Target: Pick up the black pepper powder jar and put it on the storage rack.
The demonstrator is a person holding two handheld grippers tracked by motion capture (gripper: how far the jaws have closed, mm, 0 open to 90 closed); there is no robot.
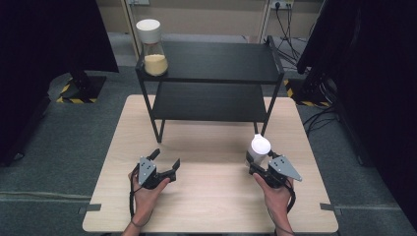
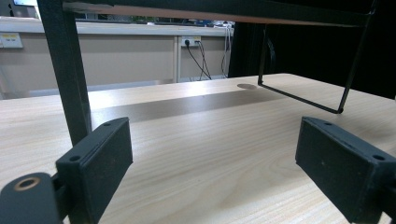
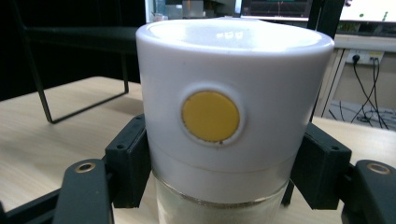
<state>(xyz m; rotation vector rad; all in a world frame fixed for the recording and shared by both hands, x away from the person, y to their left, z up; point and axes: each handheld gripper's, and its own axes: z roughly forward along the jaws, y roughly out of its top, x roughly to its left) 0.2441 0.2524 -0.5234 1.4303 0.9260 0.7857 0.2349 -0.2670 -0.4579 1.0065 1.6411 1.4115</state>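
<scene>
High view: right gripper (image 1: pixel 256 165) near desk (image 1: pixel 211 201) right edge, jaws clamped on white-capped jar (image 1: pixel 259 149), jar upright between jaws. Left gripper (image 1: pixel 166 162) toward left edge, jaws spread, nothing between. Second jar (image 1: pixel 152 46) on black shelf (image 1: pixel 216 61) top, left corner.

Left gripper view: jaws wide apart over bare desk; shelf leg (image 2: pixel 67 74) just beyond left jaw.

Right gripper view: jar cap (image 3: pixel 233 93) with yellow dot (image 3: pixel 210 116) centred between jaws, jaws pressing both sides below cap.
</scene>
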